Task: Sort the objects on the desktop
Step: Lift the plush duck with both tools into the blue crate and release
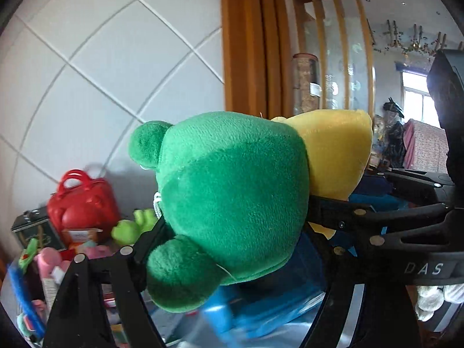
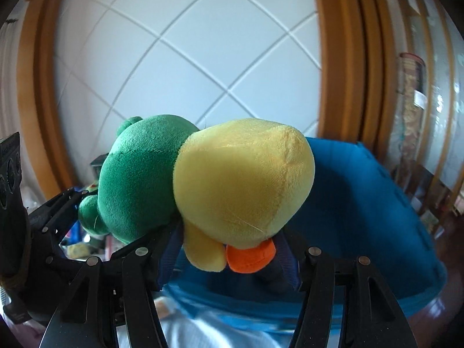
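Observation:
My left gripper point(image 1: 232, 232) is shut on a green plush frog point(image 1: 232, 179) and holds it up in the air. My right gripper point(image 2: 229, 249) is shut on a yellow plush duck point(image 2: 243, 182) with an orange beak point(image 2: 249, 258). The two toys press against each other side by side. The duck also shows in the left wrist view point(image 1: 336, 150), and the frog in the right wrist view point(image 2: 139, 179). Both hang above a blue fabric bin point(image 2: 362, 203). The fingertips of both grippers are hidden behind the plush.
A red toy bag point(image 1: 81, 200), a dark tin point(image 1: 34, 229), a small green toy point(image 1: 130, 226) and several small pink and blue items sit at the lower left. A white tiled wall point(image 1: 116, 72) and orange wooden frame point(image 1: 249, 43) stand behind.

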